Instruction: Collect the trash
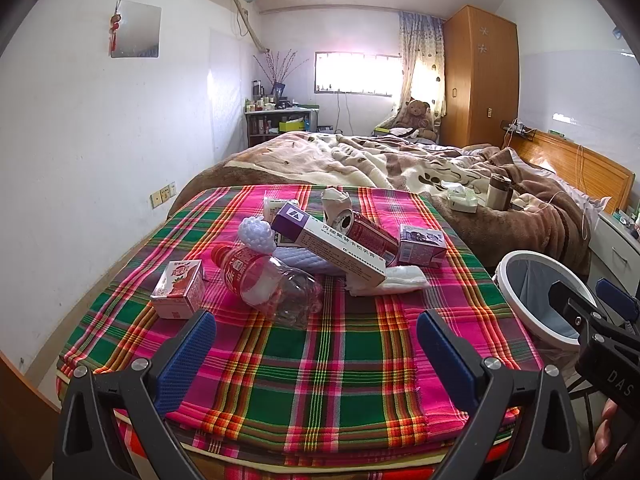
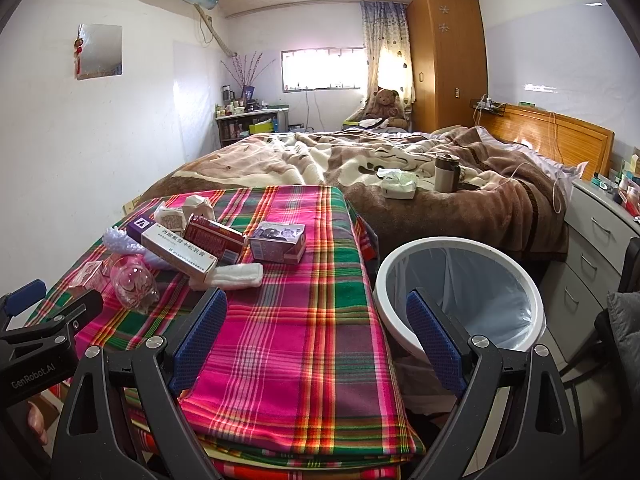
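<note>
Trash lies in a heap on the plaid cloth (image 1: pixel 320 360): a clear plastic bottle with a red label (image 1: pixel 272 280), a small strawberry milk carton (image 1: pixel 180 290), a long purple-and-white box (image 1: pixel 328 246), a red can (image 1: pixel 370 234), a small purple carton (image 1: pixel 422 245) and a white tissue pack (image 1: pixel 396 282). My left gripper (image 1: pixel 316 328) is open and empty, just short of the bottle. My right gripper (image 2: pixel 316 312) is open and empty, between the cloth's near right corner and the white bin (image 2: pixel 460 292). The bin has a clear liner and nothing visible inside.
The plaid surface (image 2: pixel 300 340) butts against a bed with a brown blanket (image 2: pixel 440 208), where a flask (image 2: pixel 444 172) and a tissue box (image 2: pixel 400 184) sit. Grey drawers (image 2: pixel 596 240) stand right of the bin. A dark chair (image 2: pixel 616 320) is at the far right.
</note>
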